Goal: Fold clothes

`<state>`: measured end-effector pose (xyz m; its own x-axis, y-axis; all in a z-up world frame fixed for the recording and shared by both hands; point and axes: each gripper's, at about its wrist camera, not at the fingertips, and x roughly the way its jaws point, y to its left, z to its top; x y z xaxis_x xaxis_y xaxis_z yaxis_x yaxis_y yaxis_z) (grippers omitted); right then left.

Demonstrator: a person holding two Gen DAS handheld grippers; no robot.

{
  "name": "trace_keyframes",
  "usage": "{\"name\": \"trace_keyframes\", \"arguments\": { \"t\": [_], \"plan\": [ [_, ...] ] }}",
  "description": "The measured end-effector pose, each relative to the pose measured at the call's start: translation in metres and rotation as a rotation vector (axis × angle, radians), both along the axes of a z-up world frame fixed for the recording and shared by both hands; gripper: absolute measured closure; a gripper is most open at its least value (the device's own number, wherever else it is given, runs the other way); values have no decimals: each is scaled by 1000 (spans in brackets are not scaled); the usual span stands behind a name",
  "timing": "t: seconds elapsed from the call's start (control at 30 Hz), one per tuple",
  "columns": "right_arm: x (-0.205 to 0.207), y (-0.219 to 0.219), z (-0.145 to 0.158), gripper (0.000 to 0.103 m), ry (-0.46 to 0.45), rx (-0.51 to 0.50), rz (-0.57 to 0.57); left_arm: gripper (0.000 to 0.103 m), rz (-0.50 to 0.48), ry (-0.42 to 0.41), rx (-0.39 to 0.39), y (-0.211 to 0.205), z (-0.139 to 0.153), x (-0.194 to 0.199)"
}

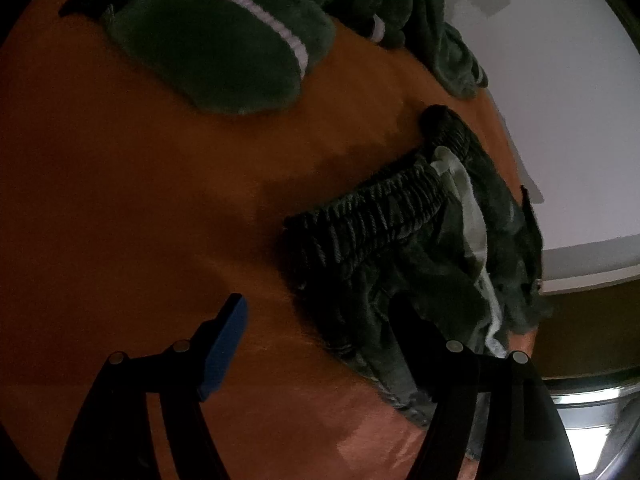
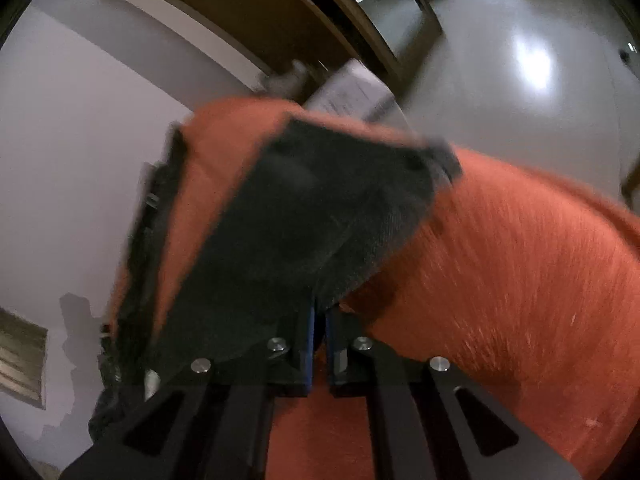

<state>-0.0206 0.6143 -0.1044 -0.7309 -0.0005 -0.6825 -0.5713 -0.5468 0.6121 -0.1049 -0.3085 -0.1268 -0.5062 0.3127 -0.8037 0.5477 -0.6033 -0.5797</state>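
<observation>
The right gripper [image 2: 318, 344] is clenched on a corner of the dark shorts [image 2: 304, 216], the cloth pinched between the blue pads and draped back over the left finger, while the rest of the garment lies on the orange blanket [image 2: 520, 280]. To fold cleanly, I would carry that corner across in one low, steady sweep (the blur suggests haste) and let the left gripper [image 1: 320, 344], jaws released and hovering just above the cloth, pin the near edge. Only the left wrist view shows the shorts' elastic waistband [image 1: 372, 216], white drawstring [image 1: 472, 216] and a green garment pile [image 1: 224, 52] farther off; only the right wrist view shows the pinch itself
</observation>
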Motion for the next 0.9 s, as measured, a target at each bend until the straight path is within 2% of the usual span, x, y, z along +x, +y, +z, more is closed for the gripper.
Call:
{"name": "trace_keyframes", "arguments": {
  "t": [0.1,0.17,0.27,0.4,0.47,0.5,0.53,0.6,0.67,0.77,0.83,0.9],
  "plan": [
    [-6,-20,48,100,58,164,62,29,6,13,84,-1,-8,-9],
    [-12,-26,60,100,37,232,106,29,-4,4,78,4,-13,-17],
    [-15,-13,39,100,-20,162,87,29,-20,-8,55,14,-19,-30],
    [-10,-2,8,100,-47,71,48,29,-20,-7,-10,22,-15,-44],
    [-9,-1,0,100,-57,58,45,44,26,1,-59,23,-11,-44],
    [-9,0,-2,100,-58,42,42,63,48,5,-83,23,-9,-44],
    [-10,2,-2,100,-56,26,39,72,47,11,-100,25,-8,-44],
    [-14,5,0,100,-51,8,34,83,38,52,-112,29,2,-39],
    [-15,6,8,100,-39,0,33,85,23,98,-129,34,16,-34],
    [-13,5,29,100,-5,-14,36,87,39,158,-58,28,43,-17],
    [-9,2,50,100,32,-17,45,87,36,181,-20,30,59,-3],
    [1,-3,79,100,73,21,57,87,7,202,-42,41,78,16]
  ]
}}
